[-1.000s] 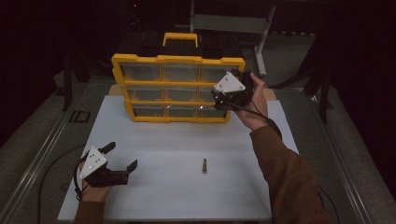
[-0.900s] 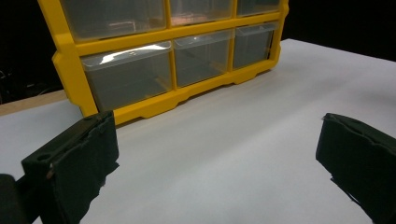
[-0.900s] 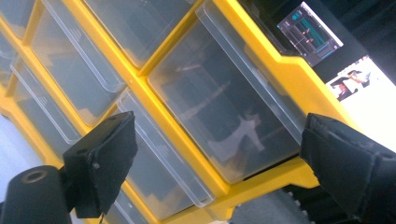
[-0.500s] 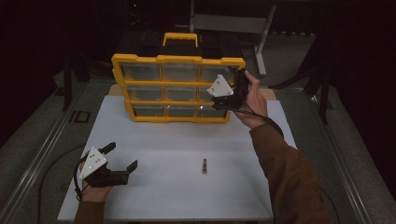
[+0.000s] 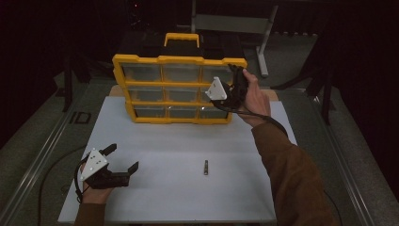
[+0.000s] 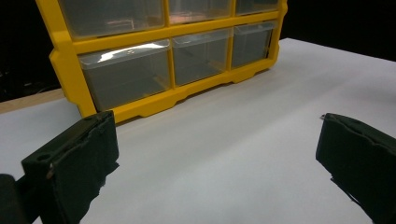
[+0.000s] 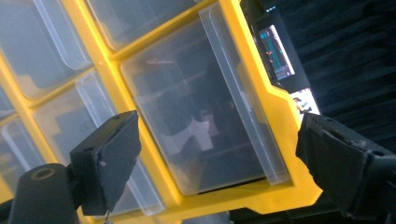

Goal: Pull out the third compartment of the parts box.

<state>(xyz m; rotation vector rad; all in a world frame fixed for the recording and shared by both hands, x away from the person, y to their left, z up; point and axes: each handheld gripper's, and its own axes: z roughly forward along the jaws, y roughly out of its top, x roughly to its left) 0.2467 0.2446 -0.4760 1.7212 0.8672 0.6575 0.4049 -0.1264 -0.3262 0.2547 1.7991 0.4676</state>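
Left gripper [image 5: 121,159] rests low at the near left corner of the white board [image 5: 160,197], held by the person's left hand [image 5: 94,190], and its two black jaws stand wide apart with nothing between them. In the left gripper view the jaws frame bare white surface, and beyond them stands the lower left corner of the yellow drawer organizer [image 6: 154,100], well apart from the jaw tips. Its clear drawers [image 6: 126,72] are shut, and I cannot tell what lies inside them.

In the high view the organizer [image 5: 179,60] stands upright at the far edge of the board, with three rows of three clear drawers in a yellow frame and a yellow carry handle [image 5: 181,38] on top. Nearer to the person, right of the board's middle, a small dark metal piece [image 5: 205,167] lies alone on the white surface; it is too small to name more exactly. It is well apart from both grippers.

Right gripper [image 5: 221,96] is raised in front of the right column of the organizer, held by the person's right hand [image 5: 256,101], whose brown sleeve [image 5: 291,179] comes in from the bottom right. In the right gripper view its jaws are wide open, and they stand on either side of one clear drawer [image 7: 201,107] at the organizer's outer edge, very near to it. I cannot tell if they touch the drawer.
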